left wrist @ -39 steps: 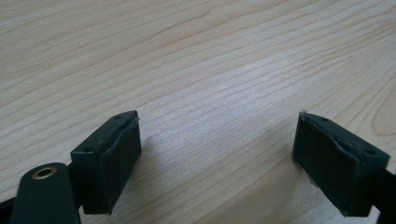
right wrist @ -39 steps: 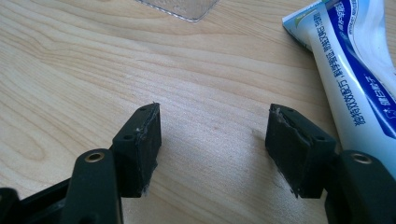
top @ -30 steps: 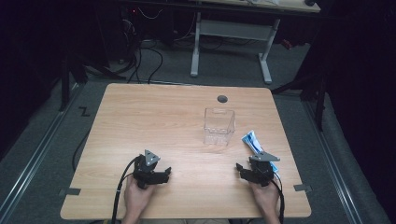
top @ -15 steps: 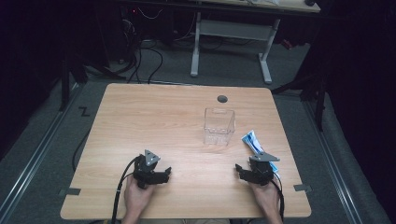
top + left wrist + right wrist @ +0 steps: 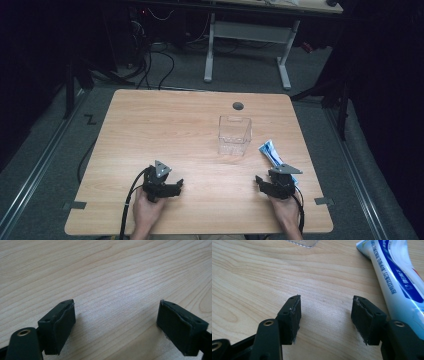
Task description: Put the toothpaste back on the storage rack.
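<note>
Dark room, grey floor, light wood bench (image 5: 150,125) with round cable hole (image 5: 238,106) near far edge. We see clear plastic container (image 5: 234,135) upright right of bench centre, apart from both grippers. Toothpaste tube (image 5: 272,154), white and blue, lies flat near right edge, just beside right gripper (image 5: 270,183). Right gripper near front right corner, jaws apart, nothing between. Left gripper (image 5: 167,187) near front edge, left of centre, jaws spread wide over bare wood.
</note>
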A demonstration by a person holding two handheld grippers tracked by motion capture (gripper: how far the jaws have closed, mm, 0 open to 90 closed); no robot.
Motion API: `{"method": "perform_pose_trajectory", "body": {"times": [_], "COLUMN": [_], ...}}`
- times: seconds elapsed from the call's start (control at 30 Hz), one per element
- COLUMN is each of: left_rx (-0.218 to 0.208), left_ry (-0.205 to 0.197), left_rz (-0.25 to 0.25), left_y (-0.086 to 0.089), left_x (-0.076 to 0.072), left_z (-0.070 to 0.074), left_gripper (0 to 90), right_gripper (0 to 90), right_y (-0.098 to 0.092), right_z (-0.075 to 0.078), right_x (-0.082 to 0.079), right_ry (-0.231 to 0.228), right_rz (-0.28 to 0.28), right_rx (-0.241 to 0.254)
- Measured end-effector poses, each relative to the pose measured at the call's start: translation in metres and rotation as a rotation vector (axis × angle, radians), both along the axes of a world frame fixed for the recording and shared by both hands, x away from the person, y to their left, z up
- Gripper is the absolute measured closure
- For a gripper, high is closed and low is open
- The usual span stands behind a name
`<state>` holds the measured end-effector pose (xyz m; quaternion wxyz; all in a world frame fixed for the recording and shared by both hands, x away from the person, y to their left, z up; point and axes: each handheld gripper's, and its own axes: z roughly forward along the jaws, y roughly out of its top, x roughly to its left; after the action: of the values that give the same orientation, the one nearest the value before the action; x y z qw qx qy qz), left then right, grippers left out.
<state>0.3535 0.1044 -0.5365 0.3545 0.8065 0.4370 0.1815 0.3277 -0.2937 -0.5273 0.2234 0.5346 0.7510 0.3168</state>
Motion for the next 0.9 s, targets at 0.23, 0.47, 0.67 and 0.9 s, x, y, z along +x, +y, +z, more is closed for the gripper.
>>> {"method": "perform_pose_trajectory", "body": {"times": [0.23,0.47,0.67,0.9], "left_rx": [0.0,0.0,0.0,0.0], "left_ry": [0.0,0.0,0.001,0.001], "left_rz": [0.0,0.001,0.001,0.001], "left_y": [0.0,0.0,0.0,0.0], "left_x": [0.0,0.0,0.0,0.0], "left_z": [0.0,0.0,0.0,0.0], "left_gripper": [15.8,15.8,15.8,15.8], "right_gripper": [43.8,45.7,46.6,47.8], "right_y": [-0.006,-0.01,-0.013,-0.02], "right_z": [0.006,0.008,0.008,0.017], "right_x": [-0.008,-0.016,-0.022,-0.032], "right_ry": [-0.014,-0.02,-0.021,-0.04], "right_rz": [0.006,0.015,0.016,0.012], "right_rx": [0.029,0.056,0.055,0.044]}}
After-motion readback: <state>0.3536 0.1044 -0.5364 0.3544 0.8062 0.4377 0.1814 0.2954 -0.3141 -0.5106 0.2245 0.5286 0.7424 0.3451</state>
